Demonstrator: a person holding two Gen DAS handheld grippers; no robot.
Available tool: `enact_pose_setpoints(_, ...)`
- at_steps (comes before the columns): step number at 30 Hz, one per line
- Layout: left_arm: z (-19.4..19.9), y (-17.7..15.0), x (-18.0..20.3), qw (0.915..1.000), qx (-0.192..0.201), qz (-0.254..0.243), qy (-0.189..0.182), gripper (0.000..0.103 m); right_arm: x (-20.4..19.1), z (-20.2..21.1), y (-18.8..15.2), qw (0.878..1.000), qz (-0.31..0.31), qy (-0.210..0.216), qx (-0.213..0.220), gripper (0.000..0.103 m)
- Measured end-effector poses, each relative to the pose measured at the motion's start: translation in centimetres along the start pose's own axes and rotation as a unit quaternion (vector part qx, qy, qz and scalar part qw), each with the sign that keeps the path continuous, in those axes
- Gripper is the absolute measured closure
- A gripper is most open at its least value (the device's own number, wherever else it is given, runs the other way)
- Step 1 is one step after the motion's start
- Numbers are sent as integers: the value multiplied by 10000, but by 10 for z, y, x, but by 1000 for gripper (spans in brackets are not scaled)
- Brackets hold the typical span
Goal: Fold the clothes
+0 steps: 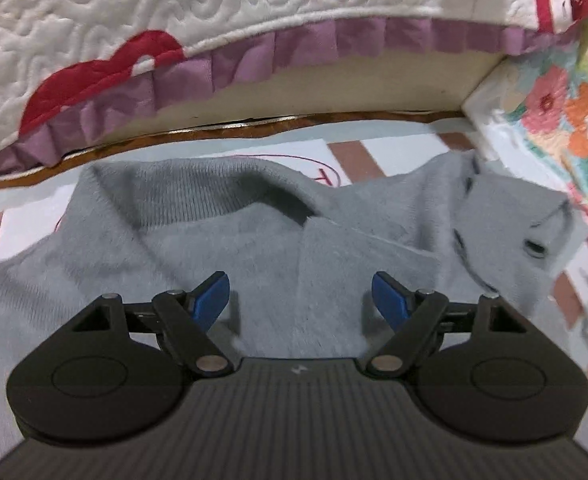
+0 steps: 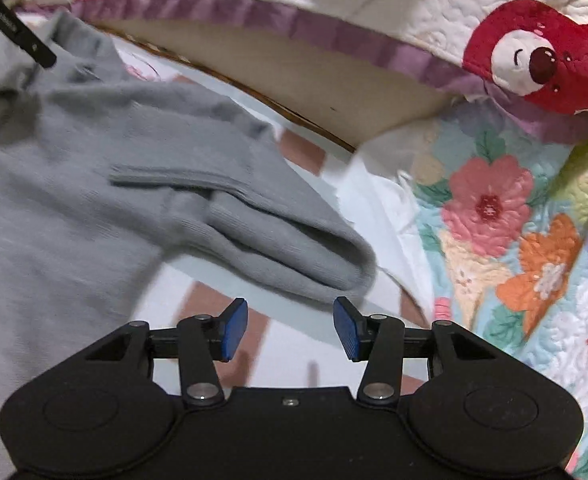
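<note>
Grey knit sweater (image 1: 334,248) spread flat on the striped mat (image 2: 294,348), collar toward the quilted bed's edge (image 1: 294,92), ready for folding. Left gripper (image 1: 300,300) above the chest, fingers wide, empty. Right gripper (image 2: 291,330) near the folded-in sleeve cuff (image 2: 294,248), fingers wide, apparently poised to grasp.

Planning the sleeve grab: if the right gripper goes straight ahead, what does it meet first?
Most likely the grey sweater's sleeve cuff, lying just beyond the open right gripper; depth is uncertain.

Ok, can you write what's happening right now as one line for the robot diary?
step: fold clothes | left gripper: open, over grey sweater | right gripper: open, near sleeve cuff | held: nothing | surface: striped sheet
</note>
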State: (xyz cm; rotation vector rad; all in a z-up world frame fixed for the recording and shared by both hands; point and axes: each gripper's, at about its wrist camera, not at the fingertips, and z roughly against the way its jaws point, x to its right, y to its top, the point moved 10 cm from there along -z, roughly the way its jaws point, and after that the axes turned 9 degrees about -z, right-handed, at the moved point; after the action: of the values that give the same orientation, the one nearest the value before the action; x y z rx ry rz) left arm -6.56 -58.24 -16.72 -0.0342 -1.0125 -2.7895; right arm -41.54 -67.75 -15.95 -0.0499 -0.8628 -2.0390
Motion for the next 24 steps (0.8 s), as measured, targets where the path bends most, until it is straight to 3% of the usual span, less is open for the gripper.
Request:
enact_pose_setpoints(2,-9,4,-2,9999,45,87,-138,25,3,-9,5,9998,183,-58,-67,51)
enact_pose_setpoints(5,-19,9,-7,9989,81,308,-337,25,1,-18,23,9980,514,367,76,53)
enact_pose_setpoints(11,-29,-4,-13,9997,-76,224,-107,25,10,-55,52,9931,934,704,114,58)
enact_pose_setpoints(16,-25,9,-15,9965,363,573,-493,25,12,-91,47,9869,1476,653,-73,56)
enact_pose_setpoints(21,-42,28,-7,9929,308,769,-850,25,22,-111,56,9927,1076,541,40,47)
enact_pose_setpoints(24,-62,33,-3,9905,125,957,-982,25,31,-119,64,9966,325,744,141,44)
